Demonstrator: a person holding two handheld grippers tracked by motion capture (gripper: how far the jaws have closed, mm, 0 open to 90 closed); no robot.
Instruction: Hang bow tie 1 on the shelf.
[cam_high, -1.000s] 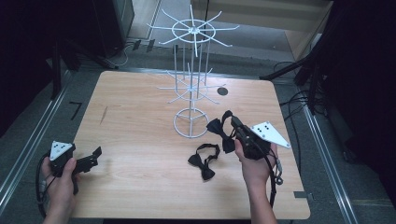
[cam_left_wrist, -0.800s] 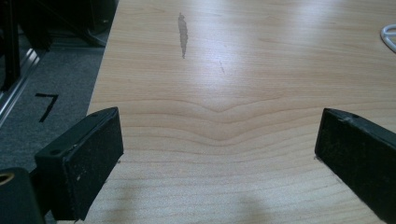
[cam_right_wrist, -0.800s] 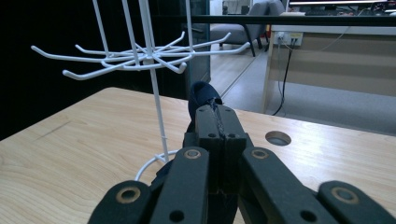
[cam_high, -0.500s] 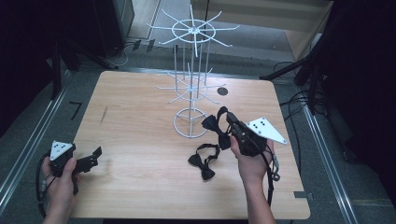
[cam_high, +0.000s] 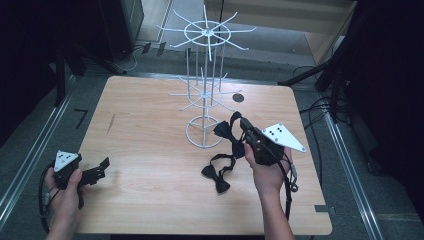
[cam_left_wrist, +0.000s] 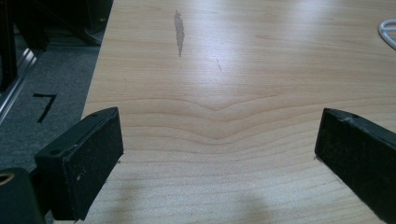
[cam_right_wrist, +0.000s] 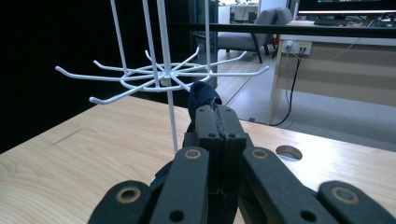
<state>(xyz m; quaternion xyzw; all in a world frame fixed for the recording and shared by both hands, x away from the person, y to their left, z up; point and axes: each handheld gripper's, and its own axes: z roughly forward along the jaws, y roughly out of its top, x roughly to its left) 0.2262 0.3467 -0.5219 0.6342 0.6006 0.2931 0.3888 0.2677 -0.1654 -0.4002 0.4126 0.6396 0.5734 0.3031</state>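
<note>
The right gripper was seen with jaws pressed together on the strap of a black bow tie, lifted off the wooden table just beside the base ring of the white wire rack. Compared with a second ago, the gripper and held tie had been raised and carried slightly toward the rack; in the right gripper view the pinched tie was lined up near the lower tier of hooks. A second bow tie was left lying on the table, near the right hand. The left gripper was kept unmoved at the near-left corner, jaws wide apart over bare wood, nothing held. Hanging the tie on a hook was judged the likely step under way, not yet done.
</note>
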